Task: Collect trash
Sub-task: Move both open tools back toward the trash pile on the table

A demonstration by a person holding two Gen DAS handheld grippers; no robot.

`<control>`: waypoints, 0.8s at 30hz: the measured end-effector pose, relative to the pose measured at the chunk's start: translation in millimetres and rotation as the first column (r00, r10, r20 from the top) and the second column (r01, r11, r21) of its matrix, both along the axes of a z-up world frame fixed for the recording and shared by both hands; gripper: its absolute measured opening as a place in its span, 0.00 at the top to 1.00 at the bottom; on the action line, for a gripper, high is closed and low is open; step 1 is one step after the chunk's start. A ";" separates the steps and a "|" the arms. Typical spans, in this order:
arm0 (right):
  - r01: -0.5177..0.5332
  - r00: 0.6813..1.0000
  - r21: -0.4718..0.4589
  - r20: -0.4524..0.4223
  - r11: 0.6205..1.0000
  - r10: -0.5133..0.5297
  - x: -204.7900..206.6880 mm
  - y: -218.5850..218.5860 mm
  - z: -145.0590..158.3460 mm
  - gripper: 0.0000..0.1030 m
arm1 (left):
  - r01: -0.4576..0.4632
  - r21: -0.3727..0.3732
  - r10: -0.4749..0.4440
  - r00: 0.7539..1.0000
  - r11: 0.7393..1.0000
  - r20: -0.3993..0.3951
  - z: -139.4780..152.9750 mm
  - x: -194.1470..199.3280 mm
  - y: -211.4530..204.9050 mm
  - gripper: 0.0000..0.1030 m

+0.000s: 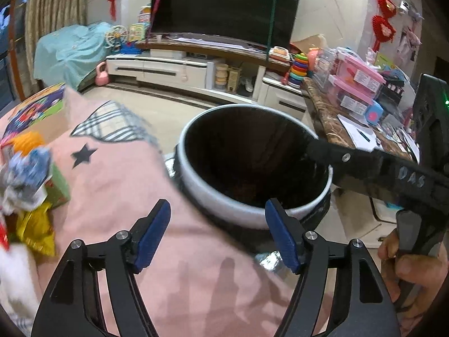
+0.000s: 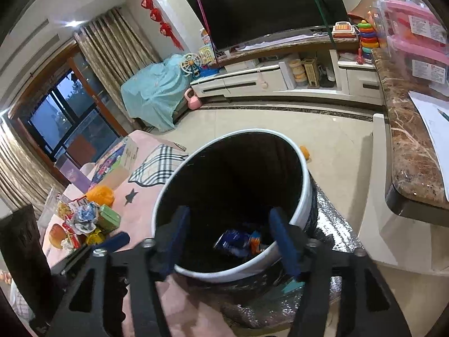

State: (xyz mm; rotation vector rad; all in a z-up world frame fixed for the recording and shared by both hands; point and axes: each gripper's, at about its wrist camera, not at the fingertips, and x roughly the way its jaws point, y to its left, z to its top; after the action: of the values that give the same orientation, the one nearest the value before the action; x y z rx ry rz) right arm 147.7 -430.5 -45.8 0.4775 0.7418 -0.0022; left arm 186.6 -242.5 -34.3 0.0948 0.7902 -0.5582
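Pink tablecloth (image 1: 118,185) holds trash pile (image 1: 25,185) left of the bin (image 1: 213,199); left gripper (image 1: 219,233), jaws apart and empty, sits nearer.

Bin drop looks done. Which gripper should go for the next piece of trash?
Left. Left gripper is open over the pink cloth, nearer the trash pile; right gripper is open over the bin.

A large dark television (image 2: 266,8) stands on a long white media cabinet (image 2: 280,81) against a pale wall hung with red ornaments (image 2: 153,14). Beige curtains (image 2: 118,45) frame a dusky window (image 2: 64,118). The tiled floor (image 2: 280,123) shines; a marble counter (image 2: 404,146) runs along the right.
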 end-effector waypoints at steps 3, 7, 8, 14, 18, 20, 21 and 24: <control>-0.008 1.000 -0.001 0.012 1.000 0.008 -4.4 9.0 2.5 0.23 | -0.031 0.000 0.031 1.000 1.000 -0.001 -2.6 -7.1 14.8 0.30; -0.029 0.999 0.005 0.017 1.000 0.029 -10.3 25.2 2.2 0.20 | -0.079 -0.006 0.079 0.997 0.997 -0.005 -6.5 -18.5 40.6 0.30; -0.035 0.999 0.007 0.017 0.999 0.034 -11.6 29.9 1.2 0.20 | -0.089 -0.007 0.089 0.996 0.996 -0.004 -7.3 -21.8 47.2 0.30; -0.085 0.996 0.020 0.007 0.996 0.085 -16.6 59.6 -4.3 0.19 | -0.158 -0.009 0.158 0.987 0.987 -0.001 -9.7 -38.8 83.4 0.30; -0.123 0.992 0.025 0.002 0.992 0.123 -19.7 80.5 -7.6 0.19 | -0.196 -0.016 0.196 0.980 0.980 0.012 -7.6 -49.7 104.9 0.30; -0.137 0.991 0.031 0.001 0.990 0.137 -21.1 88.7 -9.0 0.19 | -0.216 -0.023 0.216 0.976 0.976 0.016 -6.5 -56.0 117.4 0.30; -0.143 0.990 0.033 0.000 0.989 0.143 -21.9 93.3 -10.0 0.18 | -0.225 -0.027 0.225 0.974 0.974 0.015 -6.2 -58.2 123.0 0.30; -0.162 0.987 0.041 -0.003 0.986 0.162 -23.6 105.2 -12.2 0.17 | -0.256 -0.041 0.257 0.966 0.966 0.013 -4.3 -64.9 138.3 0.30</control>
State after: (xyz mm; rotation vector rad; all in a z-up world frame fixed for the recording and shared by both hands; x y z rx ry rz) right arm 124.1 -325.3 -58.0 0.4545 0.7865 0.1634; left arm 121.7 -104.2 -38.5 -0.0385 0.7595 -0.3260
